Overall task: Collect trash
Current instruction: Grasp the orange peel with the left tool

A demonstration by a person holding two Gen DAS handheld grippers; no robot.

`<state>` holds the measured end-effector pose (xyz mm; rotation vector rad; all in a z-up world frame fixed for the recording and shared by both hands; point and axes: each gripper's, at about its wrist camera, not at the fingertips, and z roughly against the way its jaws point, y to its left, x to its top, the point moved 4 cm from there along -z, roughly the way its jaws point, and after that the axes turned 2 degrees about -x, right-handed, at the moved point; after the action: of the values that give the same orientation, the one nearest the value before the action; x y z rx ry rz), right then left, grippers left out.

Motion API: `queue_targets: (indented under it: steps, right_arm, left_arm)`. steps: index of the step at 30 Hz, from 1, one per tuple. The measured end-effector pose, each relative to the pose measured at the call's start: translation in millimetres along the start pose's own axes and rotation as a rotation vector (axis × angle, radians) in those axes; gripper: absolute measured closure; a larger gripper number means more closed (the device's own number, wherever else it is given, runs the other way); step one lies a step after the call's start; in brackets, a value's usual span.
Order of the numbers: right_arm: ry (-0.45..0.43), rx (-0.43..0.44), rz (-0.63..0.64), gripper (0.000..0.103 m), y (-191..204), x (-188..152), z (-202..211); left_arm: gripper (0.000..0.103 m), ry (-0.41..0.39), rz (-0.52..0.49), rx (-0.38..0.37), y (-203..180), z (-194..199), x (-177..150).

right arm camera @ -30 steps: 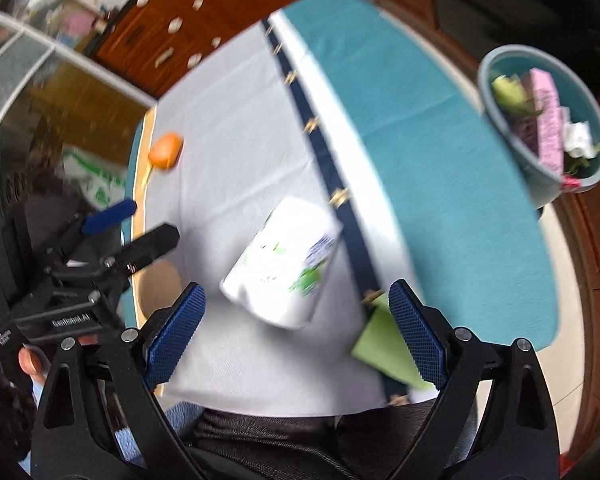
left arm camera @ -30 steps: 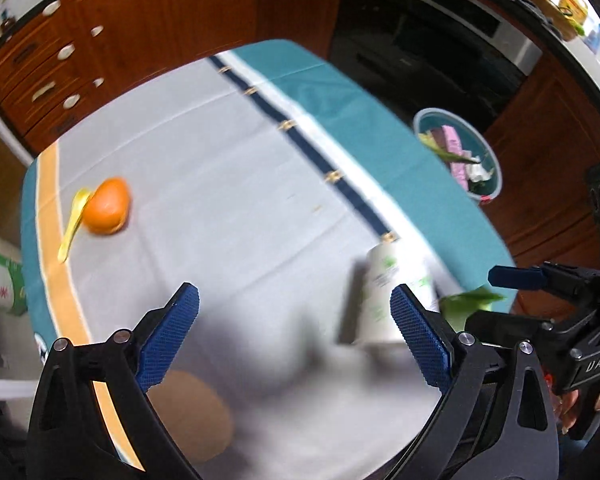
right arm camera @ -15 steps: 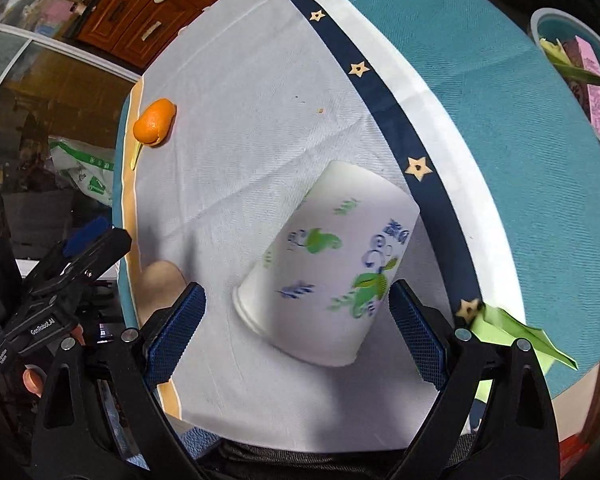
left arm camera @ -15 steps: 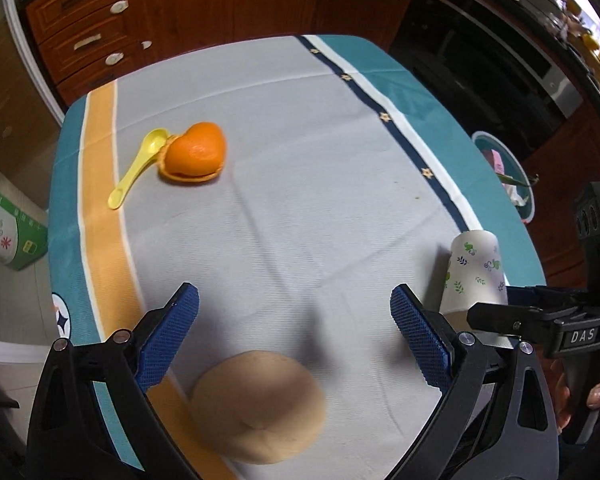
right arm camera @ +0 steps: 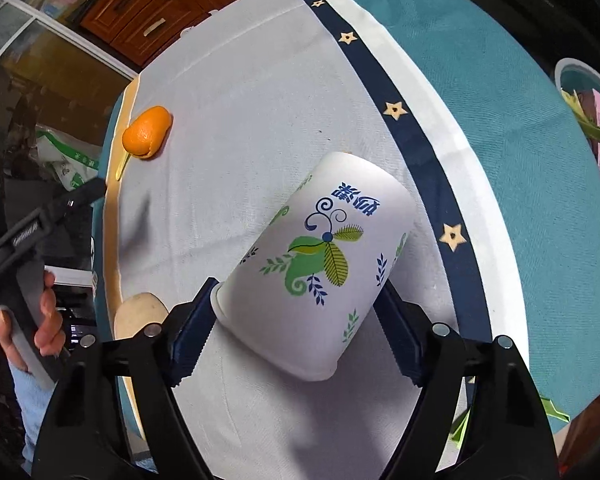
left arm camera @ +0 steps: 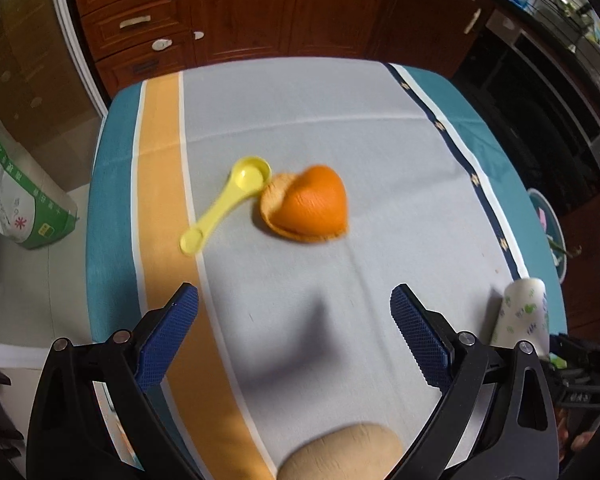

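A white paper cup printed with green and blue leaves (right arm camera: pixel 320 268) is seen lying on its side on the pale grey middle panel of the striped tablecloth (right arm camera: pixel 260 92), close to the navy star-patterned band. In the right wrist view the cup fills the space between the blue-padded fingers of the right gripper (right arm camera: pixel 296 332); the jaws are closing, with the pads at the cup's wide rim end, though firm pressing cannot be told. From the left wrist view the same cup (left arm camera: pixel 524 316) is shown only small, at the far right edge of the table.

The left gripper (left arm camera: pixel 294 340) is seen with its fingers spread wide and nothing between them, above bare grey cloth (left arm camera: pixel 300 120). Ahead of it, an orange peel shaped like a hollow half (left arm camera: pixel 312 206) is shown resting just beside a yellow plastic measuring spoon (left arm camera: pixel 228 204), the spoon's bowl touching or nearly touching the peel. In the right wrist view the peel (right arm camera: pixel 146 132) is far off and the spoon is mostly hidden behind it.

A round tan pad (left arm camera: pixel 344 452) is shown at the near table edge in both views (right arm camera: pixel 140 314). Only the right wrist view shows the hand (right arm camera: pixel 32 320) gripping the left tool, and a teal bin holding scraps (right arm camera: pixel 592 128) beyond the table. A green folded paper scrap (right arm camera: pixel 552 406) is seen at the table's near edge.
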<state>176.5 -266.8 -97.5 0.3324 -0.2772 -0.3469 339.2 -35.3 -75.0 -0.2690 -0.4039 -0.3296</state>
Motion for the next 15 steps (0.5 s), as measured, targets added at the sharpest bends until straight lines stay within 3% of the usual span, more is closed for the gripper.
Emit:
queue_targets:
  steps: [6,15]
  right_arm:
    - [0.003,-0.013,0.021,0.029,5,11,-6]
    - [-0.016,-0.016,0.066,0.029,17,24,-6]
  left_arm:
    - [0.006,0.028,0.024,-0.001,-1,-29,28]
    - [0.006,0.056,0.043,0.000,-2,-56,35]
